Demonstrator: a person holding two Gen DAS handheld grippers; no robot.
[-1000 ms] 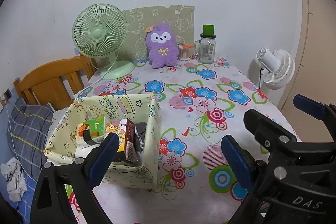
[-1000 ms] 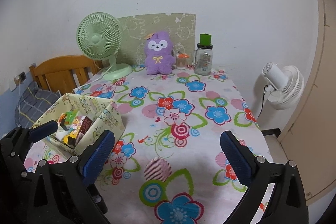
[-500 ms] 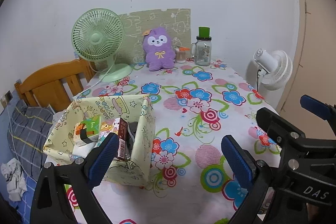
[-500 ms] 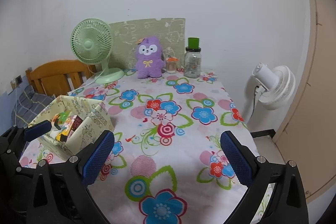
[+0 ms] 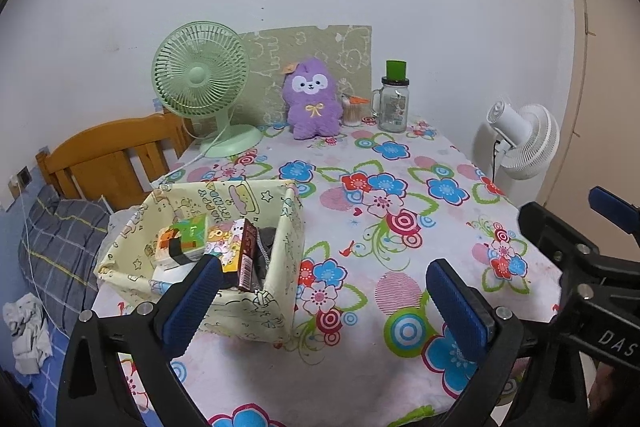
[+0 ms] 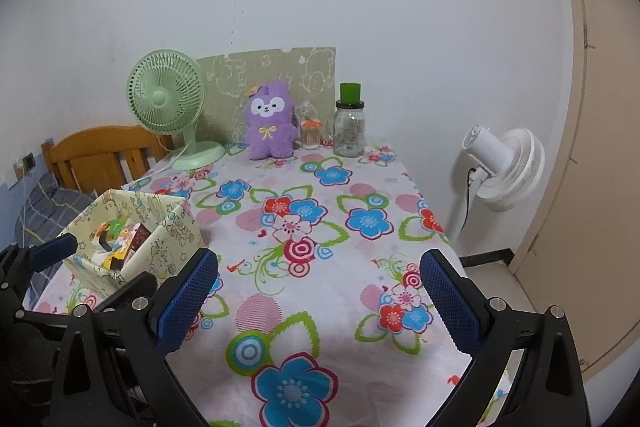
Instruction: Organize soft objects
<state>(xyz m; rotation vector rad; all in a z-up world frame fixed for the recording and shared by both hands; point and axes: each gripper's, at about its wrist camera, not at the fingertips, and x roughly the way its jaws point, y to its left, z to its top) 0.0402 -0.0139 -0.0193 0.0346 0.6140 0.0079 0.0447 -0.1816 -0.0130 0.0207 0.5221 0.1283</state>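
Note:
A purple plush toy (image 5: 312, 104) sits upright at the far end of the flowered table, also in the right wrist view (image 6: 270, 126). A pale yellow fabric box (image 5: 276, 267) with several small packs inside stands at the table's near left; it shows in the right wrist view (image 6: 168, 235) too. My left gripper (image 5: 326, 307) is open and empty, above the near table beside the box. My right gripper (image 6: 318, 301) is open and empty over the near edge, far from the plush.
A green desk fan (image 5: 201, 79) stands left of the plush, a glass jar with a green lid (image 5: 393, 98) and a small toothpick holder (image 5: 352, 110) right of it. A white floor fan (image 6: 502, 169) stands off the table's right side. A wooden bed frame (image 5: 108, 155) lies left.
Both grippers have pulled back and away from the table's far end; the plush and the box look smaller and farther. Both stay open and empty.

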